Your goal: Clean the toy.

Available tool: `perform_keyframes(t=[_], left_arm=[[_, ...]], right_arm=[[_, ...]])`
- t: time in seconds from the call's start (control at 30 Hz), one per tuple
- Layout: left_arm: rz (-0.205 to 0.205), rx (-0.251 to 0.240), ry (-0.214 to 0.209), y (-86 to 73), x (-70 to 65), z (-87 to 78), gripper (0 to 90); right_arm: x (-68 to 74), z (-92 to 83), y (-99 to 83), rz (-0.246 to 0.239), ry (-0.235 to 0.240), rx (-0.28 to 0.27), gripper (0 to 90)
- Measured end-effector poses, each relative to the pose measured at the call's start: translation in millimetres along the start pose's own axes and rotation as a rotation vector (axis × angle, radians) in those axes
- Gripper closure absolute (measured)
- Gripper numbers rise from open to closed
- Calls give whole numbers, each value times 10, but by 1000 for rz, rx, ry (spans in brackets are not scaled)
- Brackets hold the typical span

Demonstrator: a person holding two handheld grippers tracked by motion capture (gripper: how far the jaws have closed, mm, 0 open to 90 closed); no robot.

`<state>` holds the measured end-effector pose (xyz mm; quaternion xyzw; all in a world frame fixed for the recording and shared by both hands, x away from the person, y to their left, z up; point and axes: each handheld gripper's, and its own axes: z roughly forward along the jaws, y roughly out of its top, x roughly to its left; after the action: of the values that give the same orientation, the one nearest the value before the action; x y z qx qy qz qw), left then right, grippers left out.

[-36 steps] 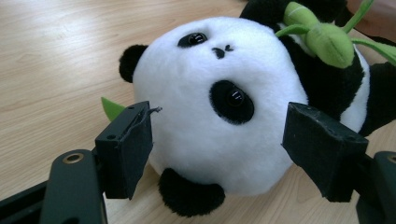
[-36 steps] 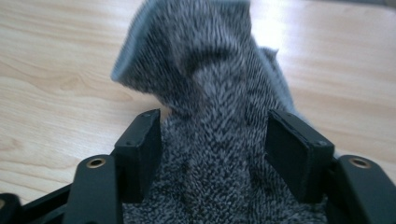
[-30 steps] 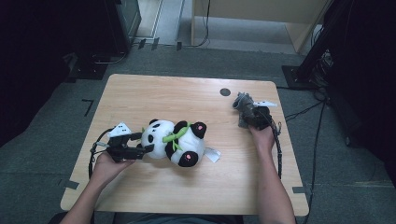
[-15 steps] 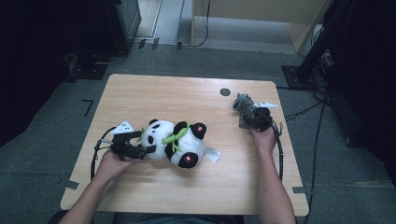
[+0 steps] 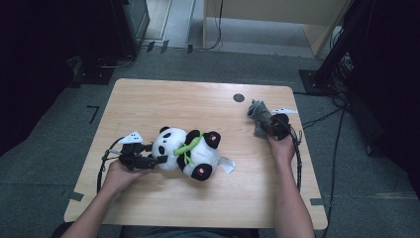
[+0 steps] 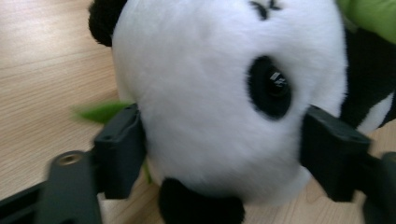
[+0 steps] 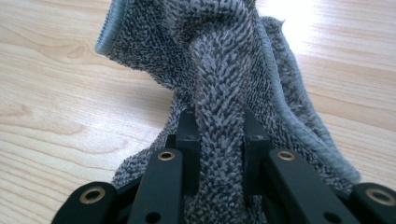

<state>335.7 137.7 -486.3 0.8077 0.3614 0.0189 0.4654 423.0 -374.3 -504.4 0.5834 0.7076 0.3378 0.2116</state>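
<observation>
While its jaws have just been closing, the panda plush's [image 6: 224,102] head is gripped by the left tool [image 5: 148,159], left of centre. At right, a fold of grey towel [image 7: 219,93] is pinched by the right tool [image 7: 218,135], likewise just closing, on the counter [image 5: 198,99].

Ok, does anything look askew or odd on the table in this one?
Nothing damaged or spilled. The panda plush lies tipped on its side rather than sitting up, its head between the jaws of the left gripper, which have just been closing. The grey towel is bunched into a fold, pinched by the right gripper.

No legible text or labels anywhere
</observation>
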Motion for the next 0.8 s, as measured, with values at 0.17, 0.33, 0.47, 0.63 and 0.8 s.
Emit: perform_keyframes(t=[0.17, 0.33, 0.47, 0.63, 0.8], left_arm=[[-4, -1, 5, -2, -22, -15, 352], [-17, 2, 22, 5, -49, -25, 397], [-44, 2, 46, 18, -100, -24, 421], [-91, -4, 86, 33, -174, -8, 437], [-124, -5, 107, 43, -268, 20, 441]], right_arm=[[27, -75, 44, 7, 13, -20, 760], [109, -159, 94, -3, 42, -28, 761], [208, -252, 142, -33, 52, -35, 761], [295, -360, 177, -41, 65, -40, 760], [349, -423, 186, -19, 103, -45, 761]])
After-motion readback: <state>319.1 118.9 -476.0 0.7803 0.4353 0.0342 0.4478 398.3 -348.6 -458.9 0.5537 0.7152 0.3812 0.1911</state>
